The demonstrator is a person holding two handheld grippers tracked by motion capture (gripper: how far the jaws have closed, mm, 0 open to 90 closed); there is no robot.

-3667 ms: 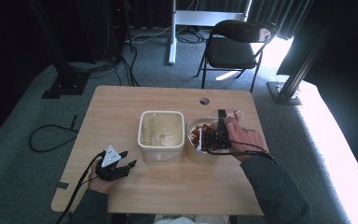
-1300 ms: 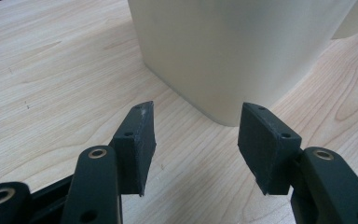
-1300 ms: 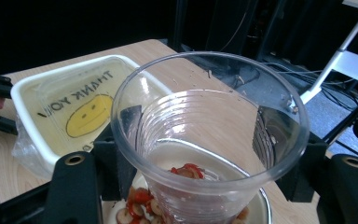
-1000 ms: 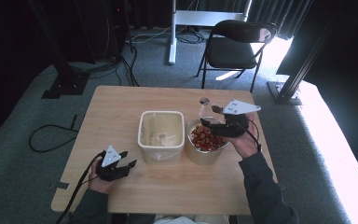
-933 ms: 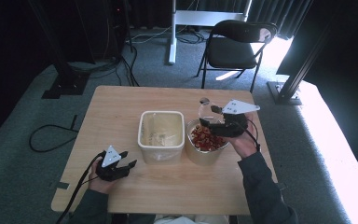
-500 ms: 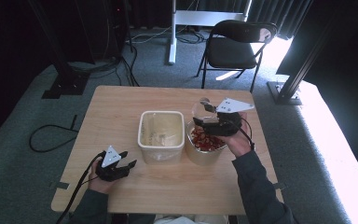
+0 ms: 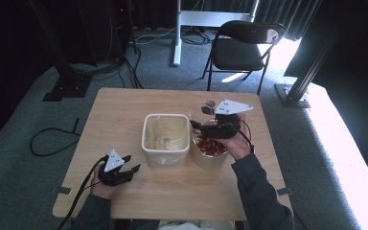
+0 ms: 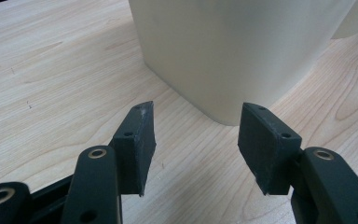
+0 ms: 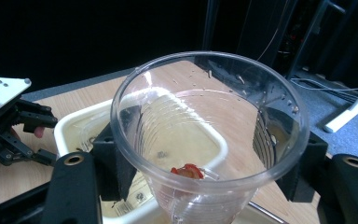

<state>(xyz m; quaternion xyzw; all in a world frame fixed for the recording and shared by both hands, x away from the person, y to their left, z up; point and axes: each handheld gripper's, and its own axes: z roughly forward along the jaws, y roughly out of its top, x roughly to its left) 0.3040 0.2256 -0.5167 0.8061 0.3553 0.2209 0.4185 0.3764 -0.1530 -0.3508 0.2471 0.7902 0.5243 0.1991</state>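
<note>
My right gripper is shut on a clear plastic cup, one jaw on each side of its wall. A small red piece lies in the bottom of the cup. In the high view my right gripper holds the cup tilted above a bowl of red pieces. A cream square tub stands just left of the bowl. My left gripper rests open on the table near the tub's front left corner. Nothing is between the jaws of the left gripper, which point at the tub.
The wooden table stands on grey carpet. A black folding chair is behind the table. A black cable trails on the floor at the left. Bright light falls on the floor at the right.
My right gripper has lifted the cup out of the bowl and carried it a little left toward the tub. The left gripper has stayed put.
</note>
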